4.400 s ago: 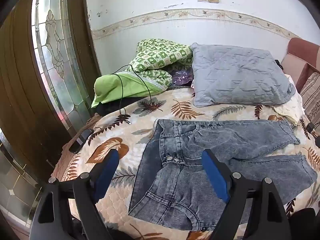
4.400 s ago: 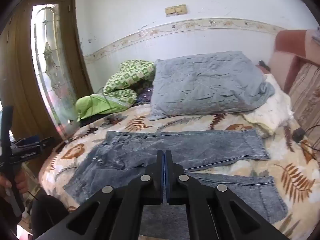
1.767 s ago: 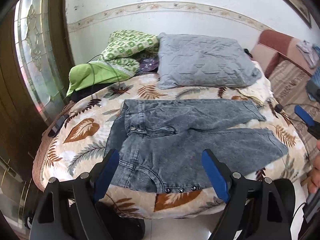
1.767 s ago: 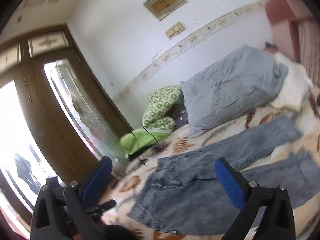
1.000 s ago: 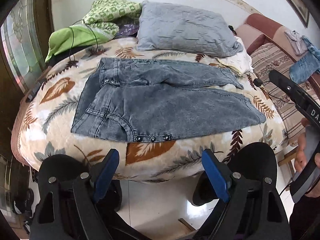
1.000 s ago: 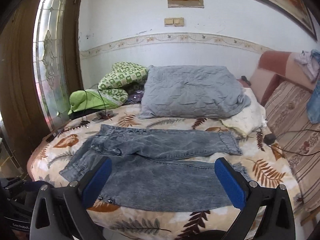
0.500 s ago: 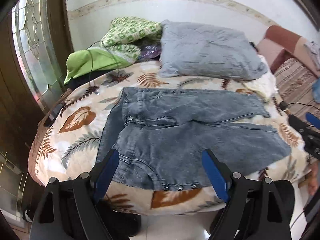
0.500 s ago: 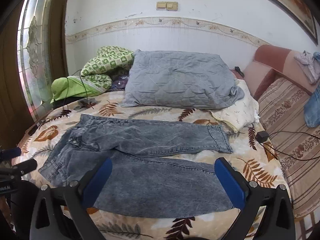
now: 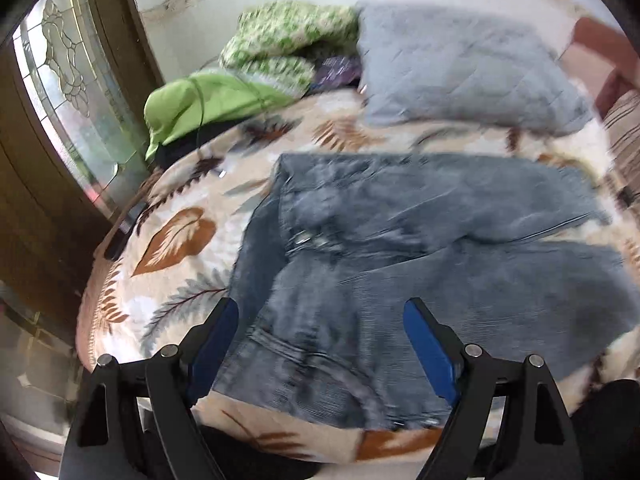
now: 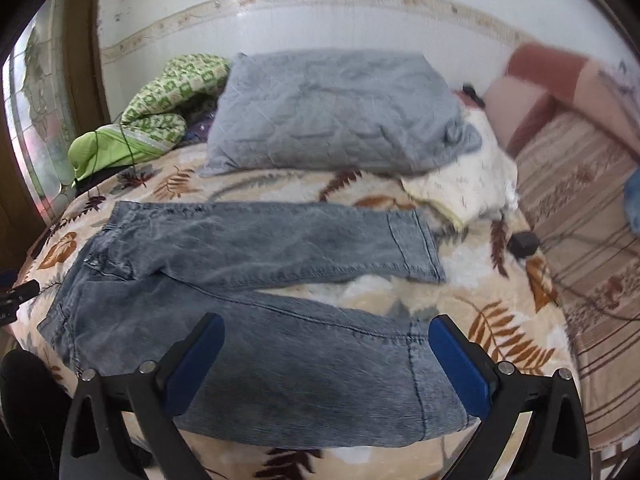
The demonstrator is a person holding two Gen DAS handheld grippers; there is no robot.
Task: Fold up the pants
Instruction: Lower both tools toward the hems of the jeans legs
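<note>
Grey-blue jeans lie spread flat on the leaf-print bed cover, waistband to the left, both legs running right. My left gripper hangs open over the near waist and hip of the jeans, nothing between its blue pads. My right gripper stands open above the near leg, close to its hem, also holding nothing. The left wrist view is blurred by motion. The tip of the left gripper shows at the left edge of the right wrist view.
A grey pillow lies behind the jeans, with green bedding to its left and a cream cloth to its right. A black charger and cable lie right of the far leg. A glass door stands left, a striped sofa right.
Both grippers have come closer to the bed and tipped down toward the jeans, which fill more of each view. Their jaws stay as wide as before.
</note>
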